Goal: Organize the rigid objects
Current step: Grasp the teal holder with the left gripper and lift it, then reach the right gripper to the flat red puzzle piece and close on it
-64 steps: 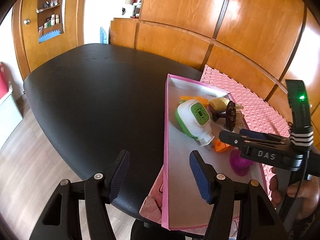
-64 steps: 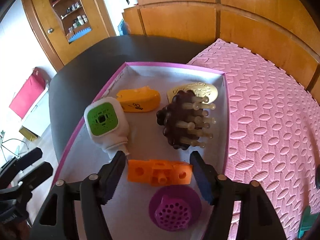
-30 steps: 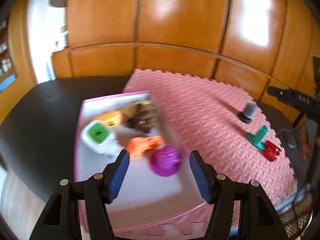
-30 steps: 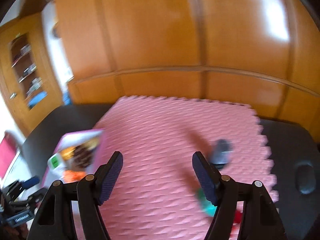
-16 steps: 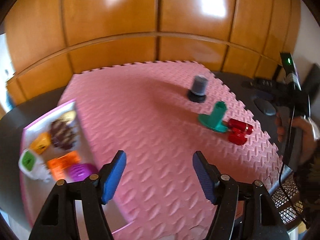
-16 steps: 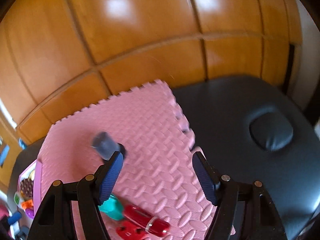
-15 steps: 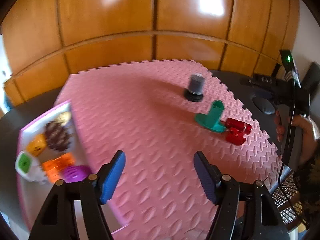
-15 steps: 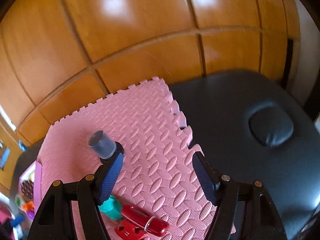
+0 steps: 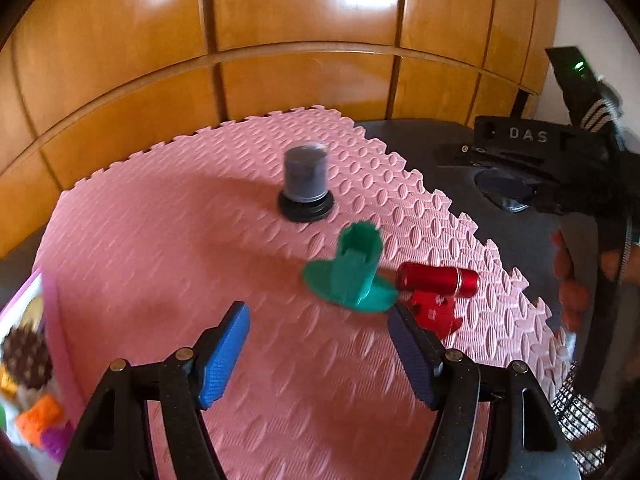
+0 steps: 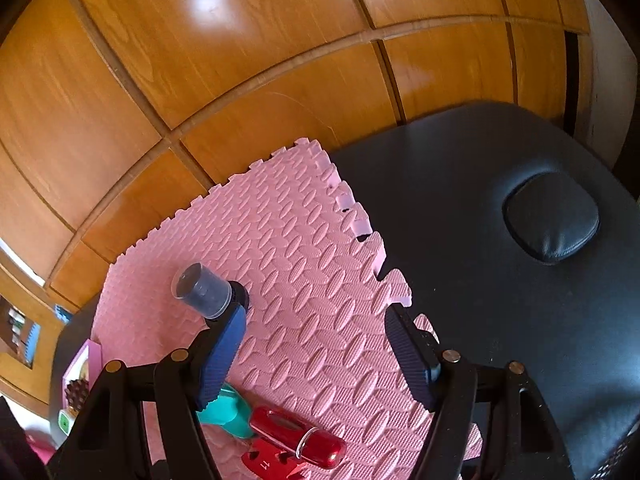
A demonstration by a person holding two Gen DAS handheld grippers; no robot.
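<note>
Both hand-held grippers, left (image 9: 318,346) and right (image 10: 316,350), gape wide, empty. Green stand (image 9: 352,274) touches the red tube (image 9: 438,280); grabbing one could knock the other

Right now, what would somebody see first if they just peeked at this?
Probably the pink foam mat covering the black table. On it sit a green piece, a shiny red tube touching it, and behind them a grey capped jar standing alone.
</note>
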